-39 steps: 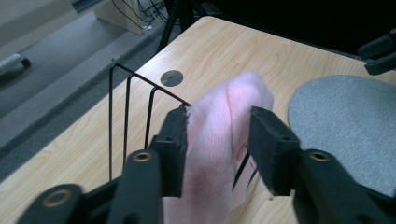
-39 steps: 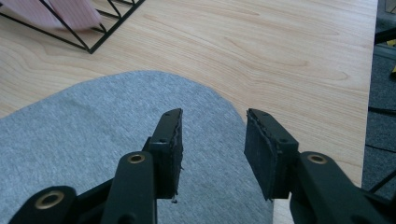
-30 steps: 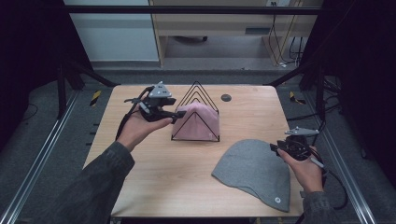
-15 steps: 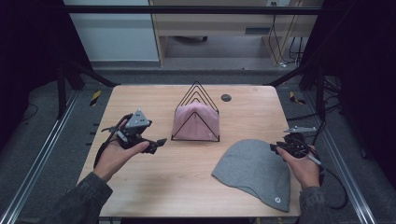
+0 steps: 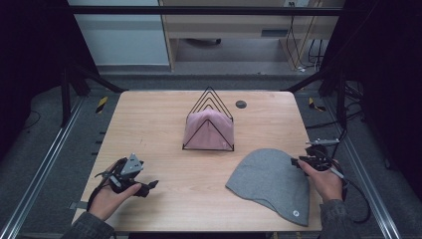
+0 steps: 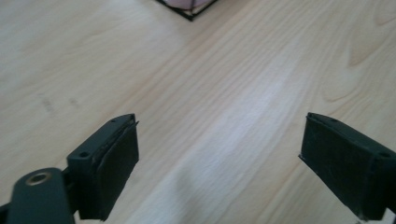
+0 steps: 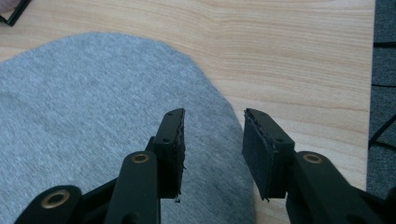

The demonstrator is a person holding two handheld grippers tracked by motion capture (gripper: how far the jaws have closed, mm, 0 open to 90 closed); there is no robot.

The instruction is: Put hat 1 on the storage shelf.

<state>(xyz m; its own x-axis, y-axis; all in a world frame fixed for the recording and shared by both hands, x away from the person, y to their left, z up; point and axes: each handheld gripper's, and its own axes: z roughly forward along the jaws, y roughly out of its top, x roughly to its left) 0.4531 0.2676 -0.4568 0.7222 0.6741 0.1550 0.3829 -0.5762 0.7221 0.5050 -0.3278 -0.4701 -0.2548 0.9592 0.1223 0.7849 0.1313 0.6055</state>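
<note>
Grey beanie (image 5: 271, 181) waits flat — right gripper (image 7: 212, 140) poised part-open over its edge, left gripper (image 6: 219, 154) wide and empty — next, probably a pinch.

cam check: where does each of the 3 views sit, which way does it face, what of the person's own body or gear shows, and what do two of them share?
High view: above the person's side, facing forward and down on the table; forearms, left gripper, right gripper.
Left gripper view: on that gripper, facing bare wood; open jaws.
Right gripper view: on that gripper, facing the grey beanie; jaws parted above its edge.
Shared: the beanie, and the wire rack corner.
</note>
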